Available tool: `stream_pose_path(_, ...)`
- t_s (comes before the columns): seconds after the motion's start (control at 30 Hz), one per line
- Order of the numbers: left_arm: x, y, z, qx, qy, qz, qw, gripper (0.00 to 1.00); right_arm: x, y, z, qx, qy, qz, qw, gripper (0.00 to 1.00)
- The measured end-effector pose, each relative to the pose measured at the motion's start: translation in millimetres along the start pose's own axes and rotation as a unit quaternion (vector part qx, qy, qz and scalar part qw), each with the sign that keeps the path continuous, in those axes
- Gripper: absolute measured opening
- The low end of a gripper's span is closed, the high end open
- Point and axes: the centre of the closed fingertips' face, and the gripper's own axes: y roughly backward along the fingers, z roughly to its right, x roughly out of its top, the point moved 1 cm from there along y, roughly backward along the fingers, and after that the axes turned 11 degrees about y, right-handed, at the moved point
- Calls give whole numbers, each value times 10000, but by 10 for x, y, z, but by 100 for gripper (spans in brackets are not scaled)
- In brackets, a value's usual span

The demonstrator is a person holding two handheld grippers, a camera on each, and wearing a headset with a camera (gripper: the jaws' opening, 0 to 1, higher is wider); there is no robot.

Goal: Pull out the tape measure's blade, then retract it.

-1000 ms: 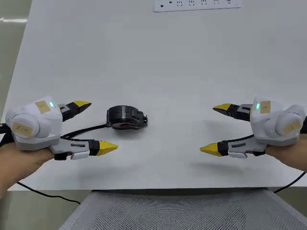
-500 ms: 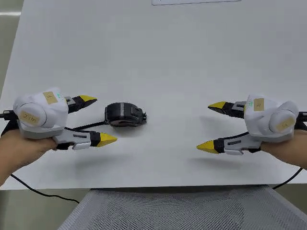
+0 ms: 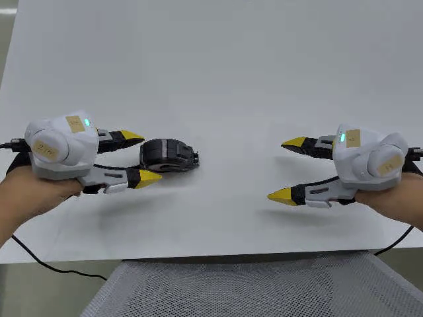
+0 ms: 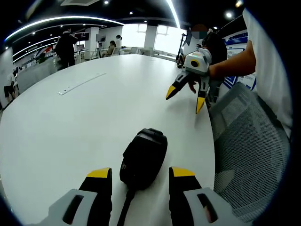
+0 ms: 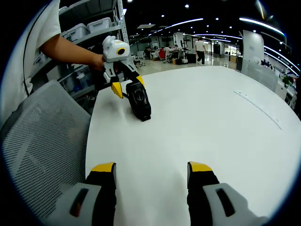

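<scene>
1. The left gripper [image 3: 147,157] has its jaws spread wide and holds nothing. The yellow tips sit either side of the rear of the tape measure [image 4: 143,157], with a gap on both sides in the left gripper view. It looks lined up to clamp the case.
2. The tape measure is a black case lying flat on the white table [image 3: 231,79], near the person's left side. Its narrow end points toward the right gripper [image 3: 279,169]. I judge that end to be the mouth, which would explain holding the case from the back.
3. A black cord [image 4: 126,207] runs from the rear of the case back between the left jaws. I cannot tell whether it is a strap or a cable.
4. The right gripper also has its jaws wide apart and holds nothing. It hovers low over bare table, well apart from the tape measure, with its tips aimed at it. It is probably waiting to take the blade tip once the case is pinned.
5. Judgement: the task has barely begun. The blade looks fully wound in and nothing is gripped yet.
6. The next step likely needs the left jaws to close squarely on the case. The risk is that the smooth case skids or swivels on the slick tabletop if it is pinched off-centre.
7. The mesh chair back [image 3: 231,290] sits at the near table edge, and a loose cable [image 3: 39,261] hangs below the left hand, clear of the work.
</scene>
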Motion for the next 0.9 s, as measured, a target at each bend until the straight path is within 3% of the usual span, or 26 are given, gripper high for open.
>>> stream_pose_path(0.67,18,-72,30,-159,-74,-63,9998,33,76,-101,8,68,37,103,9999,58)
stream_pose_path(0.9,15,-82,34,-176,-442,-217,9986,32,208,-234,42,103,176,301,9993,54)
